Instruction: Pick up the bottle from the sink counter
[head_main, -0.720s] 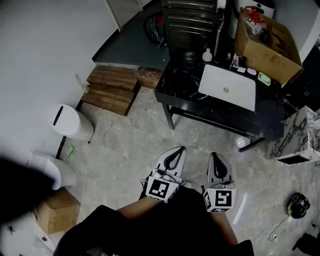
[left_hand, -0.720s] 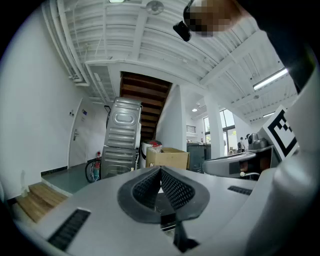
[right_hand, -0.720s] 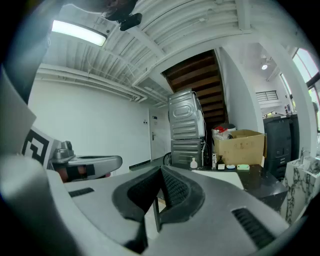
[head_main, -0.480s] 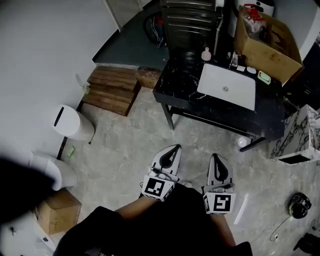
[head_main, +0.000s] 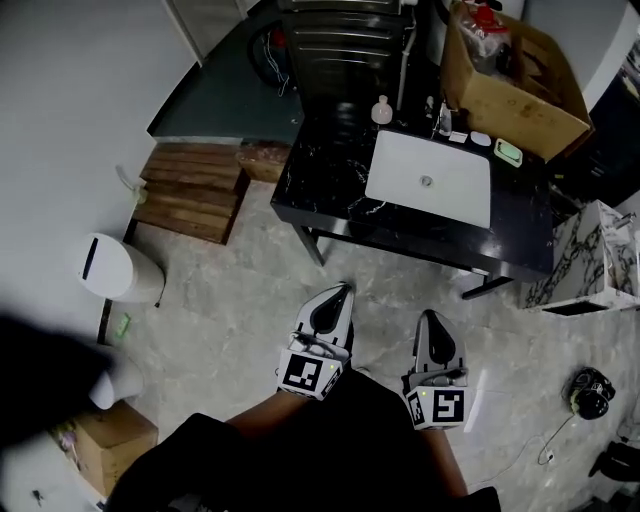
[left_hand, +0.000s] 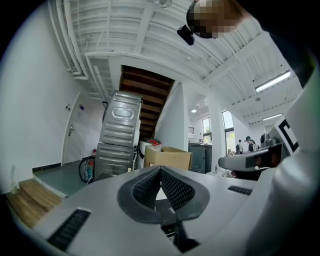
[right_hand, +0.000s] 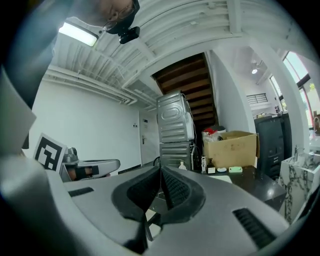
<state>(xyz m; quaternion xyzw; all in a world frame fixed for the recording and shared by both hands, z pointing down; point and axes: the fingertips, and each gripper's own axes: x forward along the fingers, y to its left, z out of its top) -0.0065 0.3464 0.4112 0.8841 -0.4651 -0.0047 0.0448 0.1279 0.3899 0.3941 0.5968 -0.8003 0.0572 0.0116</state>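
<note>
A small pale bottle (head_main: 381, 110) stands at the back left corner of the black sink counter (head_main: 330, 185), left of the white basin (head_main: 430, 180). The right gripper view shows this bottle (right_hand: 182, 165) far ahead, just above the jaw tips. My left gripper (head_main: 337, 296) and right gripper (head_main: 431, 320) are held side by side over the floor, well short of the counter. Both point toward it. The left gripper (left_hand: 160, 170) has its pads together with nothing between them. The right gripper (right_hand: 160, 170) is also shut and empty.
An open cardboard box (head_main: 510, 70) sits behind the counter's right end, and stacked grey machines (head_main: 340, 40) stand behind its left. On the floor are wooden pallets (head_main: 190, 190), a white bin (head_main: 115, 268), a marble block (head_main: 590, 260) and a black object (head_main: 588, 392).
The counter and its surroundings have slid left and down in the head view, so I have come closer. Both grippers stay shut, close to my body.
</note>
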